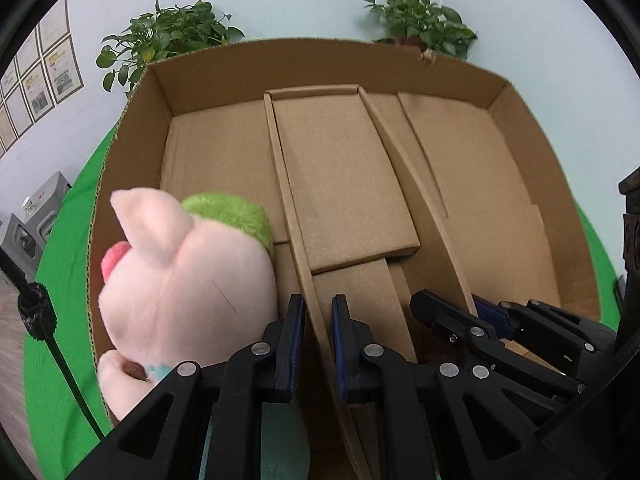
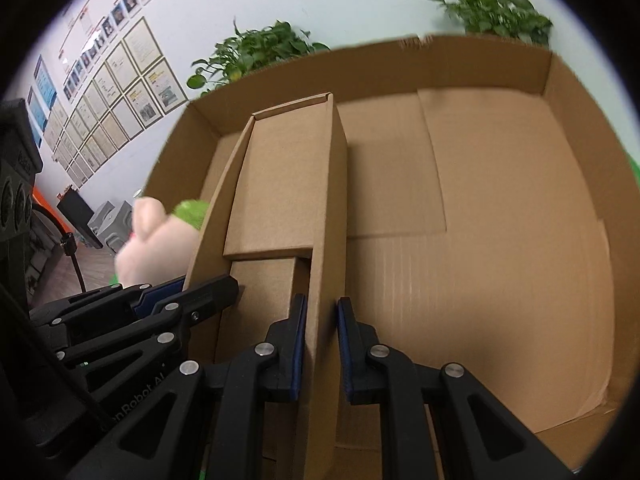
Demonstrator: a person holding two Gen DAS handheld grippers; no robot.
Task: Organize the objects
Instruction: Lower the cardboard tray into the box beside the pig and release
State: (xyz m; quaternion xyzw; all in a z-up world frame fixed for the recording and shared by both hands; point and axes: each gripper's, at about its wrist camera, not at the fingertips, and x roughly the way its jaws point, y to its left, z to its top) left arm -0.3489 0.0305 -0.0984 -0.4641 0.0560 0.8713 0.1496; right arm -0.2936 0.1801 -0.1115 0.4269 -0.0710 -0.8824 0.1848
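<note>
Left gripper (image 1: 318, 320) and right gripper (image 2: 322, 320) each clamp a wall of the corrugated cardboard insert (image 1: 340, 176); fuzzy pink plush (image 1: 188, 280) alongside.

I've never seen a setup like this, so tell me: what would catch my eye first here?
Probably the pink plush toy with a green tuft, lying in the left part of the large cardboard box. Next, the two black grippers: the left gripper and right gripper each pinch a wall of the narrow cardboard insert inside the box. Leafy potted plants stand behind.
</note>
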